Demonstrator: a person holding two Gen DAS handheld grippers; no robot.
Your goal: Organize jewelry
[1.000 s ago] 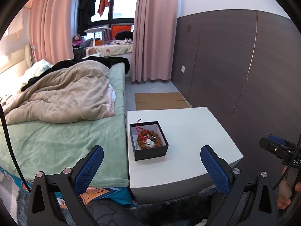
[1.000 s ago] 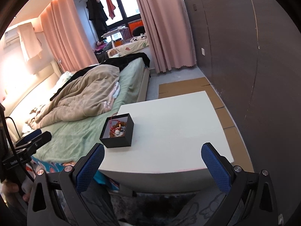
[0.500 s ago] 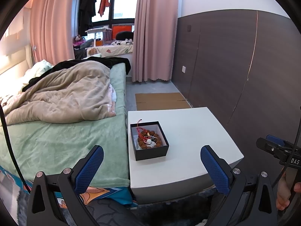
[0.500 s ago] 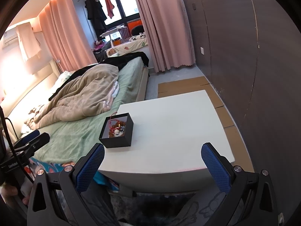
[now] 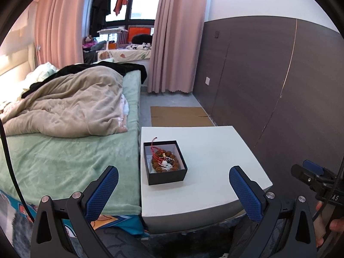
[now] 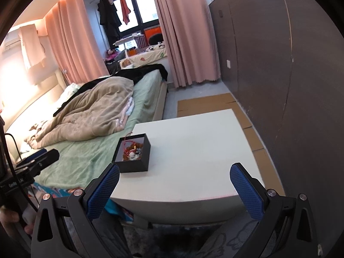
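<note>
Black and lidless, the box point(image 5: 165, 162) sits on the white table point(image 5: 215, 150), near its left edge beside the bed point(image 5: 64, 157). Inside lie a brown bead bracelet point(image 5: 164, 164) and a red cord point(image 5: 155, 150) that loops over the far rim. You hold both grippers short of the table's near edge, apart from the box. Your left gripper point(image 5: 173, 190) has its 2 blue pads spread wide with nothing between them; your right gripper point(image 6: 174, 187) is just as wide and grips nothing. Cardboard point(image 5: 178, 116) lies on the floor beyond the table.
</note>
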